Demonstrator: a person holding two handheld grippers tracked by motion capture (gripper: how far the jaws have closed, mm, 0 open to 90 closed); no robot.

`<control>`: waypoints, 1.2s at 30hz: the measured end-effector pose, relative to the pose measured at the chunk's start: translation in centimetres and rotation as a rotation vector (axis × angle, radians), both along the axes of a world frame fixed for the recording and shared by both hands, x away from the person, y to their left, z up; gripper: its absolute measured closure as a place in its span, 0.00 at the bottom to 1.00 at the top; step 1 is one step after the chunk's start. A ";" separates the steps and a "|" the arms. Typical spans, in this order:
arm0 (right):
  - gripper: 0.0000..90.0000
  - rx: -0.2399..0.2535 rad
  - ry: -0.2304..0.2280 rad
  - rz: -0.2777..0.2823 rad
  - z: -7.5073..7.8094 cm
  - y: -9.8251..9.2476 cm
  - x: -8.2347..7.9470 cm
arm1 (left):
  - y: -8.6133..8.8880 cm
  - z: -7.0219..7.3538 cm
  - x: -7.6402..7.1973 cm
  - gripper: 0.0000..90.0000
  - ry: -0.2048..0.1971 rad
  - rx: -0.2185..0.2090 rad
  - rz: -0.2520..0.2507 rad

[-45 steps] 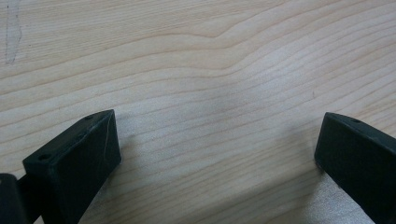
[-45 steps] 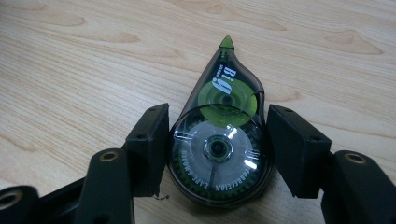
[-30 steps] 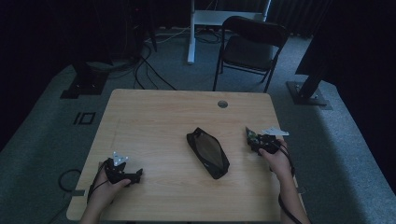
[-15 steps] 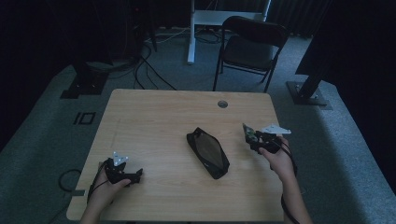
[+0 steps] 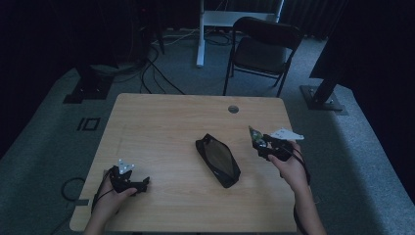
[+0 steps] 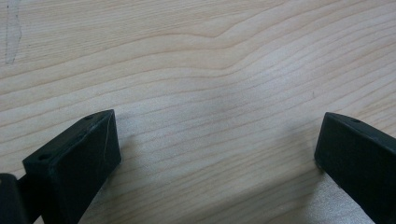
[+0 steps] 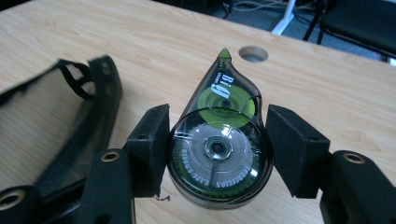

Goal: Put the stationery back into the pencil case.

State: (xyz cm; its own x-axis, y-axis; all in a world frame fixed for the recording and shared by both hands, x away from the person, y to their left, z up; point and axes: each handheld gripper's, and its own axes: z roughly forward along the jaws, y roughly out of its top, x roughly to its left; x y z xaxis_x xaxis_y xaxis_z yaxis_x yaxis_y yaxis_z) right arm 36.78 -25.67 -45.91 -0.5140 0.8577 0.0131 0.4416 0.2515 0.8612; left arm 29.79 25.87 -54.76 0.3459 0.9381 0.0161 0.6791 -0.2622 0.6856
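My right gripper (image 7: 217,154) clamps the correction-tape dispenser (image 7: 218,144), lifted at three o'clock of the mesh pouch (image 5: 218,160); stowing it remains. My left gripper (image 6: 217,154) rests open, empty.

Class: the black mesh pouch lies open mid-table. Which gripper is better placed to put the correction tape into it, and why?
Right. The right gripper already clamps the clear green correction-tape dispenser beside the black mesh pouch; the left gripper sits open on the wooden table.

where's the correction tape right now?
The correction tape is clamped in the right gripper, held over the table's right side, just right of the black mesh pouch.
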 end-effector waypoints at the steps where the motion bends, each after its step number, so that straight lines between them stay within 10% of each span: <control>1: 0.46 0.003 -0.005 0.005 0.2 0.2 -0.2 | 0.0 0.0 0.0 0.00 0.000 0.000 0.000; 24: 0.46 0.015 -0.063 0.135 3.9 5.7 -3.1 | 0.0 0.0 0.0 0.00 -0.001 -0.001 0.000; 36: 0.46 0.007 -0.044 0.201 3.4 8.4 -4.0 | 0.0 0.0 0.0 0.00 -0.002 -0.002 0.002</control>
